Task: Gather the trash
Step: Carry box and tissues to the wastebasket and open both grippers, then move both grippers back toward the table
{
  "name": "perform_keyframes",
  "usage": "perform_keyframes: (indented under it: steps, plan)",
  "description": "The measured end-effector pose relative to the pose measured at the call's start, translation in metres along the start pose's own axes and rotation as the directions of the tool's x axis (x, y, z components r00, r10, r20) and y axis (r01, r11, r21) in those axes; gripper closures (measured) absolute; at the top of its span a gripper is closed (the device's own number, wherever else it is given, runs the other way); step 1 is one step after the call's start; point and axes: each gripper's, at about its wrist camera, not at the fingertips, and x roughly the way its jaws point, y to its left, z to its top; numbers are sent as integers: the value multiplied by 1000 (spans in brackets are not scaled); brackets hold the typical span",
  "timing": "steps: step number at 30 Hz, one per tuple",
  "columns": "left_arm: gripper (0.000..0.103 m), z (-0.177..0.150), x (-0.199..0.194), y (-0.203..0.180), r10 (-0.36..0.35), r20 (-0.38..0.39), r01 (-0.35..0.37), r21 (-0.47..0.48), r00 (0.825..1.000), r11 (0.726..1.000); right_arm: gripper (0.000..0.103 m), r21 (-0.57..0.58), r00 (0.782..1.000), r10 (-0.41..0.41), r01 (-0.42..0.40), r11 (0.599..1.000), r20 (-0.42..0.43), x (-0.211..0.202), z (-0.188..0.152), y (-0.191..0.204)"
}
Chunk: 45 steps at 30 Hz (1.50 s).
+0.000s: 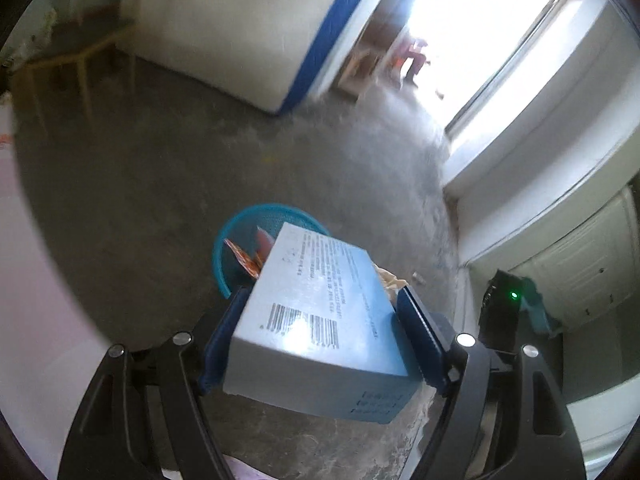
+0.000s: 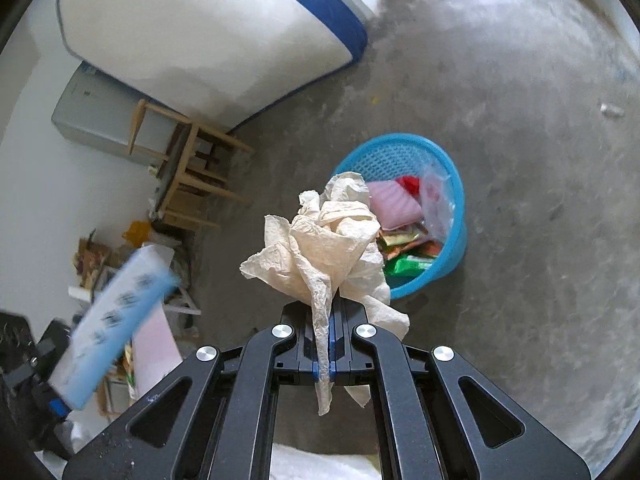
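My left gripper [image 1: 320,308] is shut on a light blue cardboard box [image 1: 316,320] with a barcode, its blue pads pressing both long sides. Beyond the box stands a turquoise plastic basket [image 1: 232,240] on the floor, partly hidden by it. In the right wrist view my right gripper [image 2: 325,312] is shut on a crumpled cream paper towel [image 2: 328,236], held just short of the same basket [image 2: 400,148], which holds several wrappers and a pink packet. The blue box [image 2: 116,320] shows blurred at the lower left there.
A white mattress with a blue edge [image 2: 208,36] leans at the back. Wooden stools [image 2: 188,172] and a grey appliance [image 2: 92,116] stand at the left, with clutter [image 2: 96,256] below them. A bright doorway [image 1: 480,40] opens beyond. The floor is bare concrete [image 2: 520,200].
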Motion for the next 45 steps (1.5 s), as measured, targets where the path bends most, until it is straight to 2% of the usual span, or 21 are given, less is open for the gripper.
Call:
perform_keyframes:
  steps: [5,9,10,11,13,14,16,17,20,24,28,34,38,40,45]
  plan:
    - [30,30,76,-2,-8,-49,6,-31,999,999,101,101,999,45,-42,994,-24,37,19,-22]
    - [30,44,119,7,30,-40,-33,-75,999,997,97,175,1000,18,-14,985,-20,71,38,-39]
    - [30,48,131,12,62,-43,-66,-92,997,994,90,185,999,5,2,983,-35,82,43,-43]
    - [30,48,136,14,77,-55,-83,-106,996,991,75,189,998,-11,22,982,-60,94,47,-47]
    - [30,43,139,22,67,-73,-77,-148,995,986,55,164,990,-76,95,982,-119,117,52,-54]
    - [30,40,135,24,54,-69,-64,-155,996,986,55,149,986,-108,127,981,-128,122,53,-56]
    - [30,31,123,23,40,-58,-47,-135,998,990,52,116,978,-160,176,978,-135,125,54,-59]
    - [29,26,114,23,44,-46,-49,-119,998,992,46,108,977,-167,181,977,-130,122,53,-60]
    - [27,18,88,23,42,-5,-42,-115,999,992,43,92,977,-195,203,975,-90,102,49,-62]
    - [27,10,53,19,29,69,-20,-127,997,992,43,84,981,-193,194,977,-17,71,43,-62]
    - [27,2,8,13,14,151,4,-118,988,993,43,63,988,-150,147,987,48,42,30,-54]
    - [23,-27,-70,13,-4,268,29,-88,963,996,42,-55,993,-107,110,992,50,25,-12,-23]
    - [21,-54,-126,29,28,330,5,-100,943,995,42,-175,996,-78,83,981,34,4,-45,12]
    - [19,-68,-150,40,57,357,-19,-110,932,994,42,-260,997,-70,77,963,36,-8,-60,37]
    - [18,-111,-219,80,153,439,-68,-204,886,977,33,-467,998,-15,43,883,62,-38,-92,109]
